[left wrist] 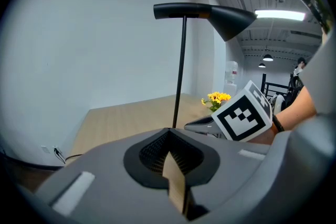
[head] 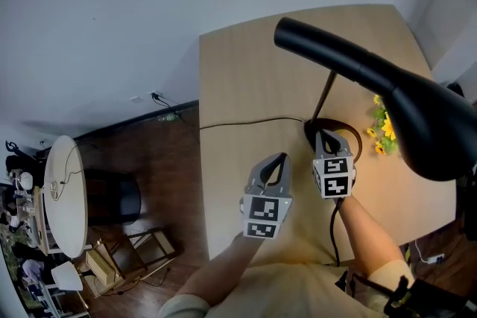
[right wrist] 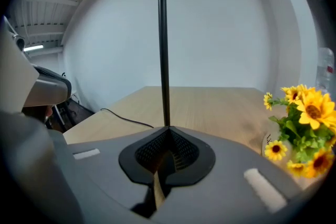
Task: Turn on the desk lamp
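Left gripper [head: 282, 157]: held nearest the person, over bare table [head: 238, 63] just left of the right one; jaws pressed together with nothing in them.
Right gripper [head: 326, 133]: a little farther and to the right, its tips over the lamp base; jaws also clenched and empty. Whether the tips touched the base could not be told.
Base [head: 356, 144]: a dark round foot on the right half of the table, partly covered by the right gripper. No switch could be seen on it.
Cord [head: 238, 122]: ran left from the base and off the table's left edge. No switch showed along its visible length.
Pole [head: 325, 96]: thin and black, rising from the base straight ahead of the right gripper's tips.
Flowers [head: 383, 127]: yellow, just right of the base, near enough to be knocked.
Shade [head: 387, 86]: a black cone high over the right side, with no glow showing from it; the lamp looked unlit.
Step in hand: probably finding and pressing the switch with the right gripper's closed tips.
Doing it well: keep the jaws together as one blunt point, press straight down so the base does not slide, stay clear of the pole and the flowers, and keep the left gripper ready to steady the base.
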Demonstrator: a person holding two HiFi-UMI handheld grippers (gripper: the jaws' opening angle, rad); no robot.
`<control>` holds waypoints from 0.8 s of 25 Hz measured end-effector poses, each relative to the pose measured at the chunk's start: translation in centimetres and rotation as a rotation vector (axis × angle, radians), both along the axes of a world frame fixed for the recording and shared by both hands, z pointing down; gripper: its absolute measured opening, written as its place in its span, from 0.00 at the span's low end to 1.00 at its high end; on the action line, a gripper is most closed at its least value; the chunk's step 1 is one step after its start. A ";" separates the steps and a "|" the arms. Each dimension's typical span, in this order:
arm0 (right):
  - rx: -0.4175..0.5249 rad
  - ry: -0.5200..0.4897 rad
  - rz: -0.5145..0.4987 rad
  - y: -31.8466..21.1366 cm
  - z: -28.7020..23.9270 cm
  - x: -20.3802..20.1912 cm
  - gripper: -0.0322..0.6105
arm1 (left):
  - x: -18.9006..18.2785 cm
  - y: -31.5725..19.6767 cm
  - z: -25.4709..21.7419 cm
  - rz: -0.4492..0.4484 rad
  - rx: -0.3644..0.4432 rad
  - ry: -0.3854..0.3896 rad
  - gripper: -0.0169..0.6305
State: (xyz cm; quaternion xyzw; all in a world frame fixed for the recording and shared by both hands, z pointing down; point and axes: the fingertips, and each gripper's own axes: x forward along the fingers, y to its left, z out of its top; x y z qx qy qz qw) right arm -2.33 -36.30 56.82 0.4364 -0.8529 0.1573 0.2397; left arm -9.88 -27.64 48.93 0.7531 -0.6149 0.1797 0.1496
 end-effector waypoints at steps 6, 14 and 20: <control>0.046 -0.030 0.031 2.4 -2.6 1.1 0.05 | 0.0 1.4 -1.1 0.014 0.026 0.021 0.03; 0.132 -0.068 0.061 6.1 -6.9 1.6 0.05 | -0.1 3.9 -3.1 0.040 0.072 0.073 0.03; 0.169 -0.069 0.077 8.3 -9.0 2.0 0.05 | 0.4 5.2 -5.6 0.074 0.130 0.102 0.03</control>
